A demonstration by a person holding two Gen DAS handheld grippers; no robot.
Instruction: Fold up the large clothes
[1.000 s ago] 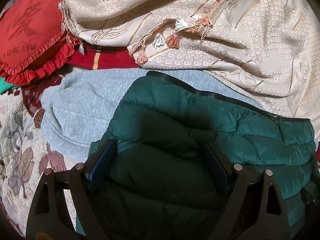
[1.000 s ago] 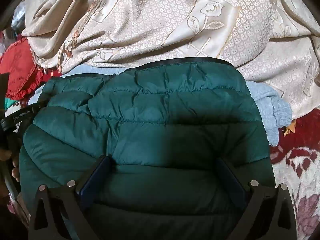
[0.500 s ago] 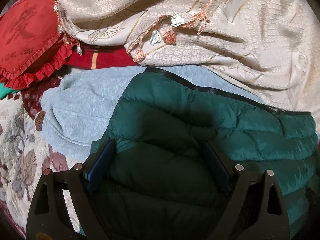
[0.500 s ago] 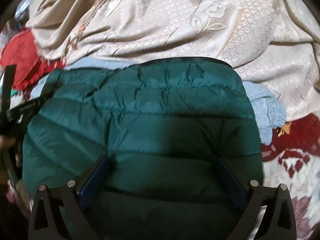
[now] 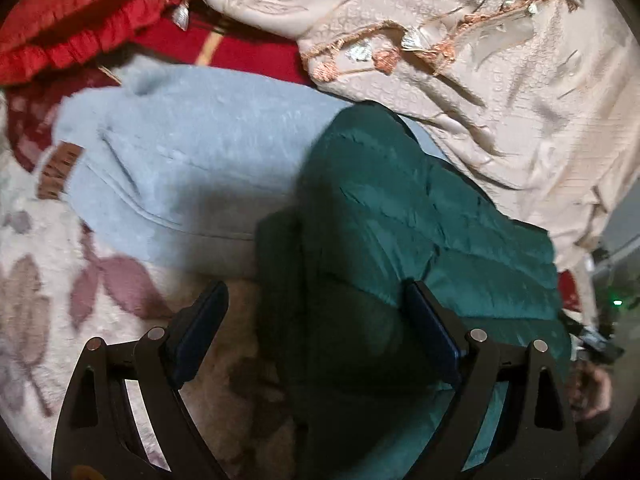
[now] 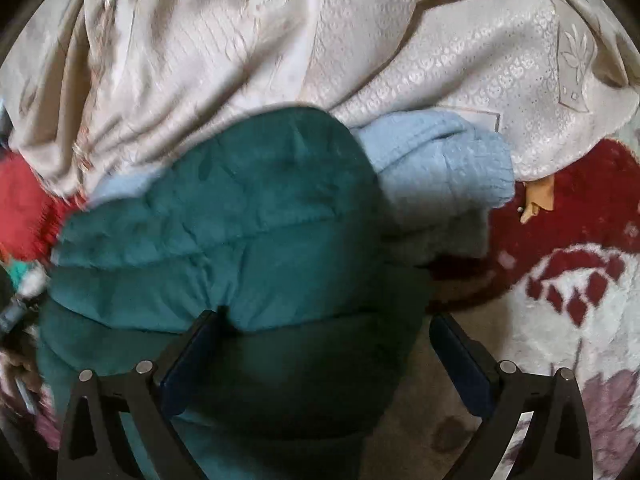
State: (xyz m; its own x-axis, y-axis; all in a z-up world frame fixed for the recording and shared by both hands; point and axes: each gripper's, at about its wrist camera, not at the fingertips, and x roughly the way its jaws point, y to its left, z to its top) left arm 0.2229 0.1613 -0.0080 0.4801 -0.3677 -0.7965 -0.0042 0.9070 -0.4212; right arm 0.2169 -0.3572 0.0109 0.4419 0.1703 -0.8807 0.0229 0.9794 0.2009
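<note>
A dark green quilted jacket (image 5: 400,216) lies folded on top of a light blue sweatshirt (image 5: 192,152). My left gripper (image 5: 316,316) hovers open over the jacket's left edge. Its right finger is over the jacket and its left finger over the blanket. In the right wrist view the jacket (image 6: 224,224) fills the centre and left, with the sweatshirt (image 6: 440,160) showing past its right side. My right gripper (image 6: 326,344) is open over the jacket's right edge, its right finger above the blanket. Neither gripper's pads press on the cloth.
A beige patterned cloth with tassels (image 5: 500,80) is heaped right behind the clothes. A red ruffled cushion (image 5: 80,12) lies at the far left. Everything rests on a floral cream and red blanket (image 6: 560,300). A hand (image 5: 592,392) shows at the right edge.
The left gripper has swung left, from over the jacket's middle to its left edge. The right gripper has moved right to the jacket's right edge. Both stay open.
</note>
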